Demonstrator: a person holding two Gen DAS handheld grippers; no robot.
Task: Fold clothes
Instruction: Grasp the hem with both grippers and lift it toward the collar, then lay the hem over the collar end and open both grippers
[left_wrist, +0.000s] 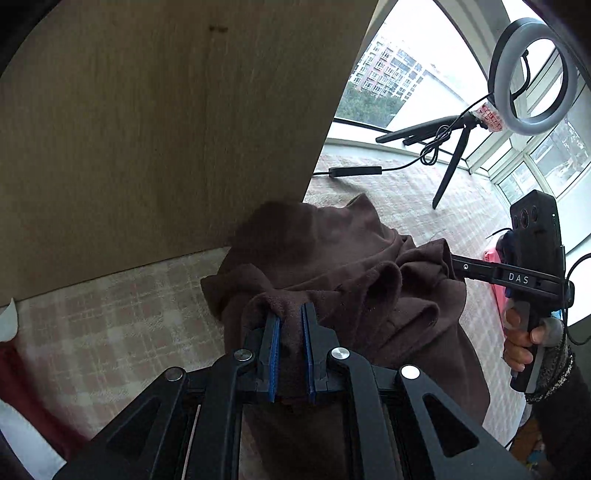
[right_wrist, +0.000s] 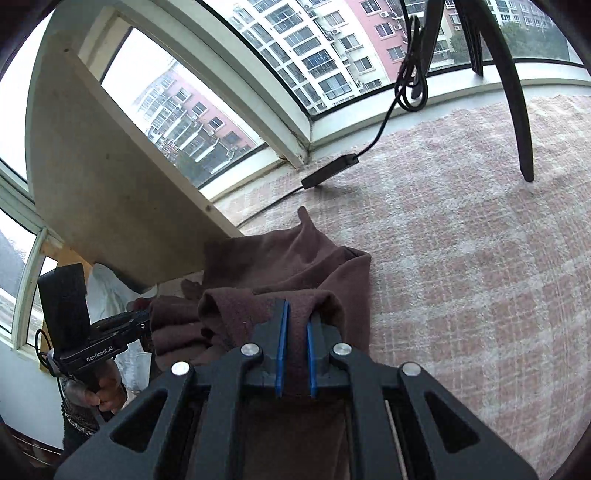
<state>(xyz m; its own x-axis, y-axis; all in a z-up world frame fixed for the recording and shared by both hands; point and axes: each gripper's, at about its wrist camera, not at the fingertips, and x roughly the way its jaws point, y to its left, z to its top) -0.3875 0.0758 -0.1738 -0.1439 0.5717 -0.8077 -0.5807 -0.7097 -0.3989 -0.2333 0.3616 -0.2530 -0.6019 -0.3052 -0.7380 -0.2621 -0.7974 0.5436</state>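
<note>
A dark brown fleece garment (left_wrist: 332, 258) hangs bunched between both grippers above the pink plaid cover (left_wrist: 110, 325). My left gripper (left_wrist: 290, 314) is shut on a fold of its edge, cloth filling the gap between the blue pads. My right gripper (right_wrist: 297, 314) is shut on another fold of the same garment (right_wrist: 295, 258). The right gripper also shows in the left wrist view (left_wrist: 458, 266), its fingers buried in the cloth. The left gripper shows in the right wrist view (right_wrist: 147, 321) at the garment's left end.
A beige wooden panel (left_wrist: 147, 129) stands close behind the garment on the left. A ring light (left_wrist: 532, 74) on a black tripod (left_wrist: 450, 166) with its cable and controller (right_wrist: 328, 171) sits on the cover by the bay window. White cloth (right_wrist: 107, 288) lies at left.
</note>
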